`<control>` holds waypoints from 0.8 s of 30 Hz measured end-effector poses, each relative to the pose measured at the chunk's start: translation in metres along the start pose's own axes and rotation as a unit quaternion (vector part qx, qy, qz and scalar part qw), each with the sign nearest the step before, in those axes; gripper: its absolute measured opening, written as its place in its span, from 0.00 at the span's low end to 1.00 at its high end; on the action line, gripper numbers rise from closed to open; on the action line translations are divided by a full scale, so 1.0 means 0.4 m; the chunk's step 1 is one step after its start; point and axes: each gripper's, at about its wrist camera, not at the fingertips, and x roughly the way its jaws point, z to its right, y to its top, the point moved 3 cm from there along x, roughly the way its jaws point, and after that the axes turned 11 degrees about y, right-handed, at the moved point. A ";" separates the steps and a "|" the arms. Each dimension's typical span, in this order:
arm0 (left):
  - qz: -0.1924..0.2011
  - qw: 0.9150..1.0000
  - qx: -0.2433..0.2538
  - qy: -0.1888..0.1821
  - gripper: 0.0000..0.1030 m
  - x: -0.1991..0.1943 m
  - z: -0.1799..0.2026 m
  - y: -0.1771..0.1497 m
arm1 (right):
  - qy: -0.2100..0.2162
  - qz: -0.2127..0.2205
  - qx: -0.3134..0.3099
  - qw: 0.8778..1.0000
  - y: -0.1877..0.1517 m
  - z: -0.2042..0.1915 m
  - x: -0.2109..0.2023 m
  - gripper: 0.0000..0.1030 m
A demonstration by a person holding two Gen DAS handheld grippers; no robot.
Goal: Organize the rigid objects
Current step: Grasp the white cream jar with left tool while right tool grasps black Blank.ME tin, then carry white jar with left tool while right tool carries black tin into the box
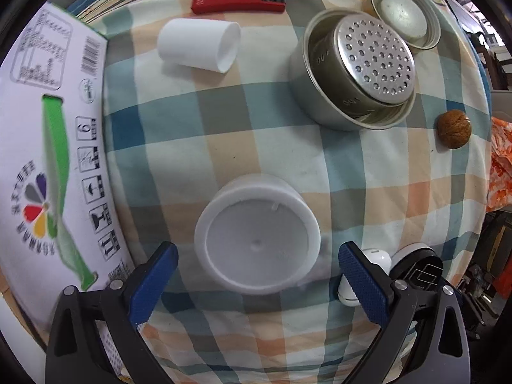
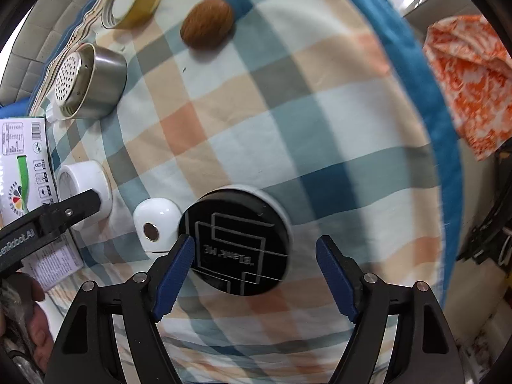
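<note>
Your left gripper [image 1: 257,283] is hanging with its jaws wide around the white round cap [image 1: 257,235], not pressing it. Your right gripper [image 2: 256,273] is holding its jaws apart astride the black-topped round tin [image 2: 235,243], pads clear. Both are lying on the checked cloth [image 2: 288,96], the white earbud case [image 2: 156,224] between them.

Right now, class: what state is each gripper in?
Left gripper: open, its jaws either side of the white round tub, not gripping it.
Right gripper: open, its jaws flanking the black-topped round case, not clamped on it.
</note>
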 end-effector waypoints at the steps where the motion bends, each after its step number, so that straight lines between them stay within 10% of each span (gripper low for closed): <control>1: 0.000 1.000 0.005 0.002 0.80 0.012 0.004 0.003 | 0.006 -0.001 0.005 1.000 0.001 0.007 0.014 0.81; 2: -0.003 1.000 0.011 0.003 0.63 0.023 0.007 0.004 | 0.009 -0.004 0.008 1.000 0.002 0.005 0.021 0.81; 17: 0.002 0.999 0.041 0.018 0.64 0.087 0.027 -0.110 | -0.108 -0.018 -0.066 0.992 -0.012 -0.016 0.100 0.76; 24: -0.006 0.999 0.035 0.015 0.66 0.122 0.040 -0.096 | -0.089 -0.016 -0.053 0.995 -0.044 0.008 0.088 0.75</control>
